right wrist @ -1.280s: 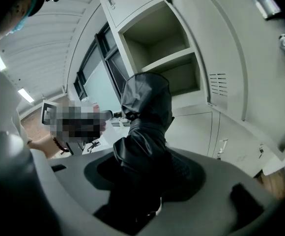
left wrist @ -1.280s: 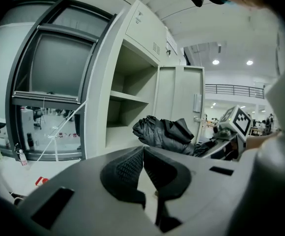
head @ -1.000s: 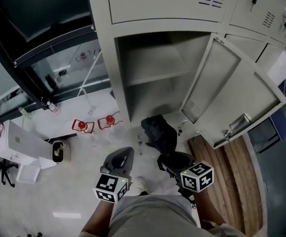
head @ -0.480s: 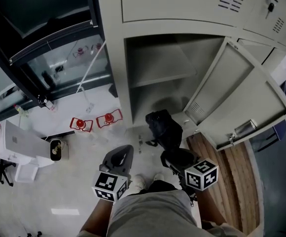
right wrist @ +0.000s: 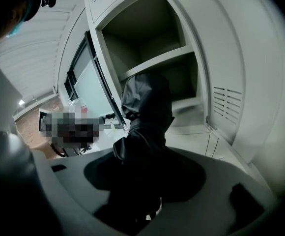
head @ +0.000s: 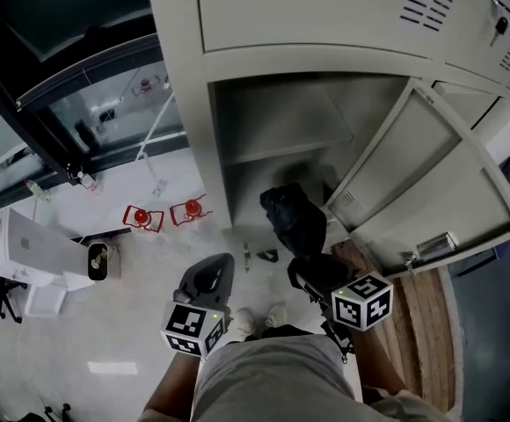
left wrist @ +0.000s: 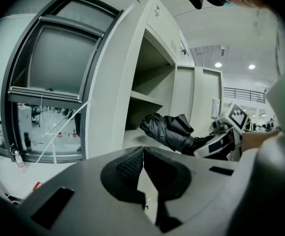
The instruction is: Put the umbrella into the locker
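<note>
**Head view:** The umbrella [head: 294,220] is a folded black one, its fabric bunched into a crumpled bundle. It sticks forward out of the right gripper [head: 311,271], above the pale floor [head: 141,288]. Its far end is at the mouth of the locker [head: 183,104], in the lower compartment under the shelf [head: 277,152]. The door [head: 431,178] is swung out to the right, with its lower edge close beside the right gripper. The opening between the locker's left wall and the door is wider than the bundle. The left gripper [head: 216,271] sits lower and to the left, apart from the umbrella.

**Left gripper view:** The left gripper [left wrist: 143,150] has its ribbed pads pressed together with nothing between them. Beyond them the umbrella [left wrist: 169,128] reaches leftward from the right gripper [left wrist: 222,140], pointing at the open compartment.

**Right gripper view:** The right gripper [right wrist: 137,178] has its jaws clamped around the thick near end of the umbrella [right wrist: 145,104]. The bundle rises straight ahead of the jaws and covers part of the shelf [right wrist: 157,58]. The door [right wrist: 260,77] fills the right side.
</note>
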### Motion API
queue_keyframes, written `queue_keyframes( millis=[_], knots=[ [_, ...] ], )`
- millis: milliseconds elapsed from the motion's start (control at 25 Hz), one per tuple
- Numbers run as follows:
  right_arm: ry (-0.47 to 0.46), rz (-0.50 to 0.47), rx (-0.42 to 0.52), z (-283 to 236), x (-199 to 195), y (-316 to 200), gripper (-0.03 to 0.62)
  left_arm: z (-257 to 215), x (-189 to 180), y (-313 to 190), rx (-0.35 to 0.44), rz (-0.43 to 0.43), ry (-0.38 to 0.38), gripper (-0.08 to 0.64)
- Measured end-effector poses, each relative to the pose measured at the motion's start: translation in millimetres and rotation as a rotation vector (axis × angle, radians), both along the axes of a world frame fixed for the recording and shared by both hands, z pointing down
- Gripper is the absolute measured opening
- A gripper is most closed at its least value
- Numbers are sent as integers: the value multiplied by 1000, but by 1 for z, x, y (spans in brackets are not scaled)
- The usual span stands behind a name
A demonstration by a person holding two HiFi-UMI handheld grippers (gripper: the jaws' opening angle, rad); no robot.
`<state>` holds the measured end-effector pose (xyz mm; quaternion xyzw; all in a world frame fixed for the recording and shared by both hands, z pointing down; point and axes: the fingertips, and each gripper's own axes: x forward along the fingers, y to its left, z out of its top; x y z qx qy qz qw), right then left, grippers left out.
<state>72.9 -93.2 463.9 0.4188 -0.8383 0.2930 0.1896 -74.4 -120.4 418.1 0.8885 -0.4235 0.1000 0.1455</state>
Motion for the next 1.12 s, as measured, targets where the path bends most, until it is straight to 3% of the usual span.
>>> queue_keyframes(
  millis=[1120],
  knots=[
    [49,-73,6,3,5,-100,232,5,-2,-45,-9,-41,-23,17]
  ],
)
